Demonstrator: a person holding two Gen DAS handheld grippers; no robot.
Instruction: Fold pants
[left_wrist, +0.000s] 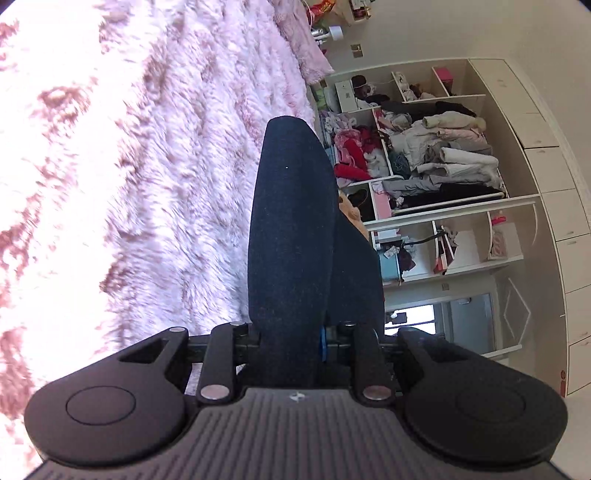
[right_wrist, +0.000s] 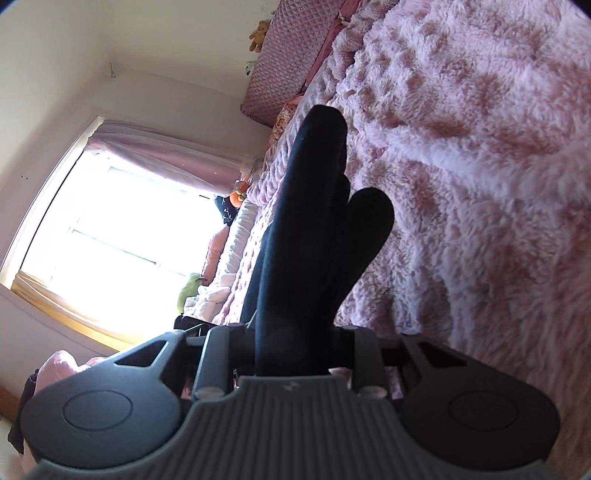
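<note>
Dark pants (left_wrist: 291, 229) stand up between each closed claw's jaws, left (left_wrist: 295, 325) and right (right_wrist: 295, 332), over the pink blanket (left_wrist: 147, 147).

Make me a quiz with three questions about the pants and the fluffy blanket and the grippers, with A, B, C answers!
1. Where do the dark pants sit in the left wrist view?
A. between the left gripper fingers
B. on a shelf
C. on the floor

2. What colour is the fluffy blanket?
A. green
B. pink
C. yellow

3. What is the right gripper doing?
A. empty and wide open
B. pinching dark cloth
C. holding a toy

Answers:
1. A, the cloth rises from between the fingers.
2. B, its fur is pink and white in both views.
3. B, dark folds stick up from between its fingers.
</note>
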